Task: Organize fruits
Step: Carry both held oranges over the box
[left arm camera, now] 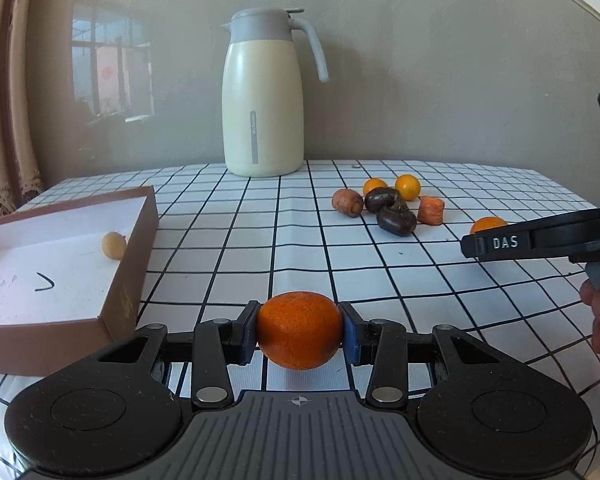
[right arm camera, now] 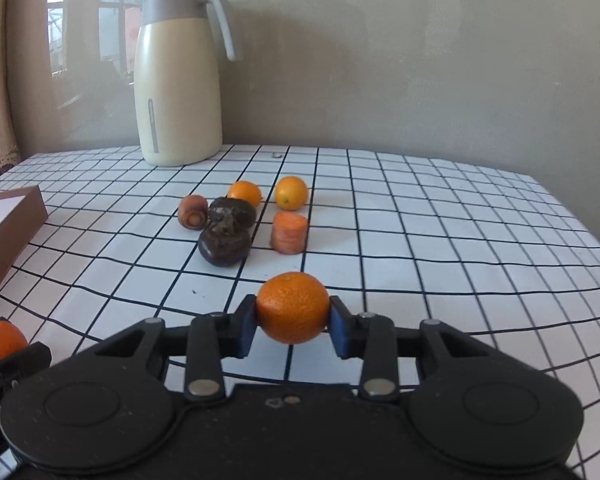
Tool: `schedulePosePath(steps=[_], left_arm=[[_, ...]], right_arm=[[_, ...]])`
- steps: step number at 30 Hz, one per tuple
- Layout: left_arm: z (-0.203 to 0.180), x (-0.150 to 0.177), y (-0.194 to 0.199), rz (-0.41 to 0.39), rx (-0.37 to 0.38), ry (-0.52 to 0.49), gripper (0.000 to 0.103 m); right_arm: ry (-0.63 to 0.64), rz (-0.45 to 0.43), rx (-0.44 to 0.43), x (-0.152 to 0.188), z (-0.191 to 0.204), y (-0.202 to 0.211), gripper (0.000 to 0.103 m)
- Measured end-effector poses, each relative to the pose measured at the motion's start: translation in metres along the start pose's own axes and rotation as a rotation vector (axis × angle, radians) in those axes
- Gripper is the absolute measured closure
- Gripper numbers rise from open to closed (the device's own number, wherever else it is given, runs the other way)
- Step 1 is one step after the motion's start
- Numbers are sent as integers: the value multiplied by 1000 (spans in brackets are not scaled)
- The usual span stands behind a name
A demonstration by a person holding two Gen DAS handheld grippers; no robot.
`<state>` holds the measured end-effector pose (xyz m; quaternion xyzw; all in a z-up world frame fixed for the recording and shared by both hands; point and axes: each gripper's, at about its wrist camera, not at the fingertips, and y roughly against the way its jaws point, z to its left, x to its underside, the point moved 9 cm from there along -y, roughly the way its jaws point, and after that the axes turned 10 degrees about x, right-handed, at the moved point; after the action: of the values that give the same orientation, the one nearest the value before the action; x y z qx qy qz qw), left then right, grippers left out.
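Transport stage of a fruit-sorting task, with both grippers loaded. The left gripper [left arm camera: 299, 330] has its blue pads pressed against the sides of a mandarin [left arm camera: 299, 329], carried just above the gridded tablecloth [left arm camera: 228, 240] and close to the near right corner of the brown box [left arm camera: 128, 264]. The right gripper [right arm camera: 292, 326] pinches a second mandarin [right arm camera: 292, 307] in the same manner, nearer the loose pile. The box is a shallow tray with a white floor, and one small pale round fruit [left arm camera: 113, 245] lies against its right wall. The next move, as judged here, calls for carrying the left mandarin over the box wall and lowering it to the floor before release, since a round fruit dropped from height would roll. Both held mandarins are deep orange, finely dimpled and slightly flattened, firm enough to hold shape under the pads. Still unsorted near the cream jug [right arm camera: 179, 80] are two smaller oranges [right arm camera: 291, 193], two dark glossy fruits [right arm camera: 225, 246] and two carrot pieces [right arm camera: 289, 232].
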<state>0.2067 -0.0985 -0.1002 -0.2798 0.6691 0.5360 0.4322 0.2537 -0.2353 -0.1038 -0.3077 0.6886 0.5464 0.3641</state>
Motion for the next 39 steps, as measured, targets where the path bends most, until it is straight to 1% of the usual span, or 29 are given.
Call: schedulePosePath(steps=[6, 13, 17, 24, 34, 39], left_arm=[[-1, -12, 17, -34, 15, -26, 61], [9, -26, 40, -78, 4, -42, 61], [17, -32, 52, -100, -8, -43, 61], [35, -39, 69, -131, -29, -42, 61], [76, -43, 90, -163, -89, -9, 61], [91, -43, 97, -170, -106, 7, 61]], right_arm=[[1, -56, -7, -7, -5, 34, 75], [9, -88, -19, -5, -2, 60, 75], [12, -127, -36, -8, 6, 75, 75], [39, -200, -97, -16, 29, 96, 75], [84, -229, -164, -20, 66, 108, 75], [106, -252, -204, -23, 89, 115, 75]])
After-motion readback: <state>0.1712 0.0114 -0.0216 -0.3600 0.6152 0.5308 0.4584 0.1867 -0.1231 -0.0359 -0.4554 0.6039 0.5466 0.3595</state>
